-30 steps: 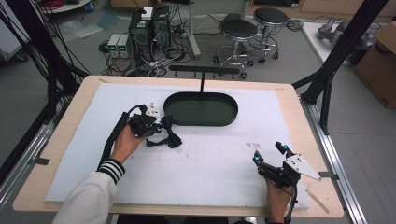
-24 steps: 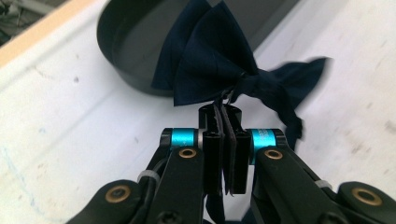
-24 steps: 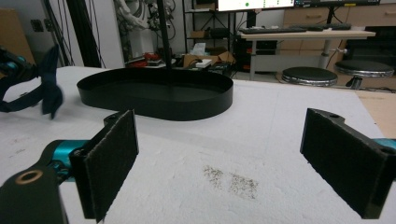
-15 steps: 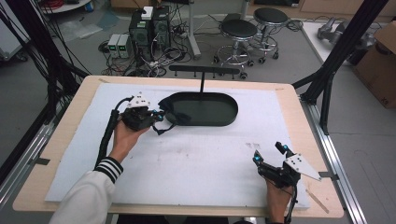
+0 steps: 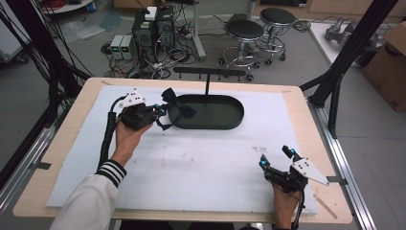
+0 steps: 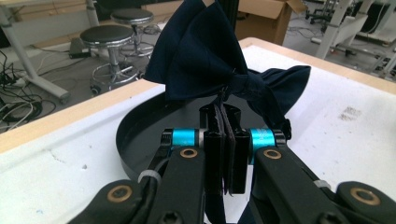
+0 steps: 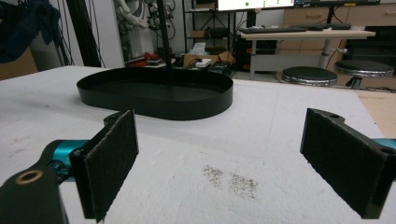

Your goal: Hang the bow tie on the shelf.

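Your left tool [image 5: 160,111] is clamped on the strap of a dark bow tie [image 5: 178,109], holding it above the near left rim of the black oval tray [image 5: 225,123] on the bench [image 5: 201,163]; your right tool [image 5: 276,158] rests near the bench's front right corner, its pads well apart; the tie looks light, soft and floppy; gripping near the centre knot [image 6: 239,84] should keep the wings from sagging.
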A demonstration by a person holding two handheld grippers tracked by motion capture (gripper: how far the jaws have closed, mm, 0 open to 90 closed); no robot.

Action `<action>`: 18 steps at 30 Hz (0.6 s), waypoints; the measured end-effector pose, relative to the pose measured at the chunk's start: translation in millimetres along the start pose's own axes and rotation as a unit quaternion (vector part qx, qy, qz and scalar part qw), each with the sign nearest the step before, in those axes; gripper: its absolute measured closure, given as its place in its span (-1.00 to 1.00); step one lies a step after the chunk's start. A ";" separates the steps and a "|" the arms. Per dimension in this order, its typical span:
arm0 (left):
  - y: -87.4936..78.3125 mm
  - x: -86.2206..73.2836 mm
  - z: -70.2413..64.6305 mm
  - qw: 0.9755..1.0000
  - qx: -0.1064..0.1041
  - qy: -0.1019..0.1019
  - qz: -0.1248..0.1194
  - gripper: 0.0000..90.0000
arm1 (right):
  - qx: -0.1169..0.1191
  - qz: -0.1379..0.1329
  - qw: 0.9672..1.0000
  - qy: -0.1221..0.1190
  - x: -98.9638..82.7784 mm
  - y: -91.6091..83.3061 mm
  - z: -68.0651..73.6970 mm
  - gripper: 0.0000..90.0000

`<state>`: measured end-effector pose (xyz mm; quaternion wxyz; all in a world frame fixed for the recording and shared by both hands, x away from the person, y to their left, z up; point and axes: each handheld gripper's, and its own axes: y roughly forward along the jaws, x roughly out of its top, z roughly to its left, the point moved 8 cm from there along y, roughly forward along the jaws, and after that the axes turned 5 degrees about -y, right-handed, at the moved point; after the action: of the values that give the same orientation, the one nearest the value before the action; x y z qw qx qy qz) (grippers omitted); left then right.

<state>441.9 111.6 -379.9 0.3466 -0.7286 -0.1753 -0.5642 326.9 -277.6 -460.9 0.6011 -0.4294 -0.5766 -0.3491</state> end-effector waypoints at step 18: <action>7.9 44.8 1.3 0.999 0.000 -0.014 -0.038 0.95 | 0.002 0.001 1.000 0.003 -0.1 0.1 -0.5 -0.77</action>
<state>461.4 100.9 -340.2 0.3225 -0.7294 -0.2074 -0.5665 327.2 -278.0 -461.0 0.6040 -0.4280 -0.5748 -0.3487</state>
